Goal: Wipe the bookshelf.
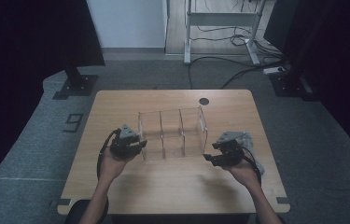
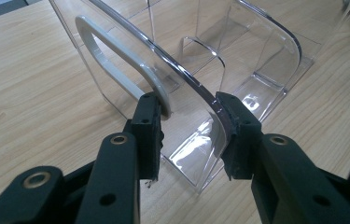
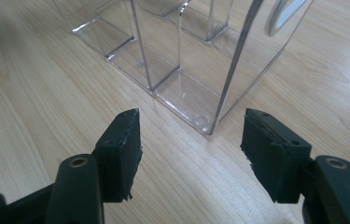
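Two grippers on one clear plastic organizer, which sits mid-frame on the wooden table in the high view, three compartments in a row. Left gripper is at the organizer's left end, held by a hand coming up from the bottom edge. Right gripper sits just off the organizer's lower right corner, a grey cloth right behind it. Small dark hole in the tabletop above the organizer.

Left gripper view: left gripper has its jaws narrowed onto the organizer end wall, centre of frame. One pad touches the white handle loop on the wall's outer face, the other presses the curved clear edge of the wall. Table fills the left side.

Right gripper view: right gripper at bottom centre, jaws moderately apart, nothing between them but bare table. Organizer corner stands just past the pad tips, upper centre, not touched. A slice of white handle shows through the wall at the top right.
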A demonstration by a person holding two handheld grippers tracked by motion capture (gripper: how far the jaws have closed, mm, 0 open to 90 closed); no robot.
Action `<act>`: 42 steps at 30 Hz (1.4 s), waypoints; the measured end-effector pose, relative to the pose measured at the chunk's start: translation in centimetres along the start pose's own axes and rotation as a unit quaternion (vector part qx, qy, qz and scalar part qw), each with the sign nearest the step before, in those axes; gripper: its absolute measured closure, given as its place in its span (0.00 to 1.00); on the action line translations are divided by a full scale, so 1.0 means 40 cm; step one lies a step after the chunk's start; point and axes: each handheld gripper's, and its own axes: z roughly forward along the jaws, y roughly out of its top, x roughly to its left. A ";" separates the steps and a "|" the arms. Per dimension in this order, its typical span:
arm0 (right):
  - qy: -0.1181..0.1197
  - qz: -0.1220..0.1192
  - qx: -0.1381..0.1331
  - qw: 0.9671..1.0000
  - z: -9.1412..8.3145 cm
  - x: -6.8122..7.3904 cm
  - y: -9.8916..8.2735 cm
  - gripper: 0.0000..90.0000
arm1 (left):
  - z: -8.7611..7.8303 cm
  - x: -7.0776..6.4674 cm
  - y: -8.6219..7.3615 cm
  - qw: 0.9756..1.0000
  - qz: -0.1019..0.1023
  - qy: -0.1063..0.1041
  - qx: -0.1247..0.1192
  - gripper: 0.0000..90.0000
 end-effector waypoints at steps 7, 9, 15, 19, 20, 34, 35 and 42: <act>-0.008 0.007 -0.008 1.000 -0.007 -0.002 0.005 0.45 | 0.000 -0.003 0.000 1.000 0.007 -0.007 -0.001 0.71; -0.009 0.008 -0.009 1.000 -0.007 -0.002 0.005 0.46 | 0.000 -0.006 0.000 1.000 0.007 -0.009 -0.001 0.72; -0.015 0.017 -0.016 1.000 -0.011 -0.003 0.009 0.55 | 0.002 -0.017 0.000 1.000 0.015 -0.023 -0.006 0.72; -0.020 0.017 -0.019 0.999 -0.016 -0.004 0.010 0.63 | -0.004 -0.015 -0.011 0.999 0.007 -0.037 -0.003 0.69; -0.024 0.017 -0.020 0.999 -0.018 -0.003 0.011 0.65 | -0.006 -0.016 -0.015 0.999 0.007 -0.038 -0.002 0.68; -0.039 0.010 -0.019 0.999 -0.001 -0.009 0.032 0.75 | 0.005 0.000 -0.022 0.999 0.006 -0.041 0.011 0.83; -0.039 0.012 -0.020 0.999 0.000 -0.011 0.033 0.75 | 0.010 0.004 -0.017 0.999 0.004 -0.042 0.012 0.83; -0.041 0.023 -0.020 0.999 0.014 -0.039 0.046 0.75 | 0.031 0.025 0.001 0.999 -0.002 -0.048 0.014 0.83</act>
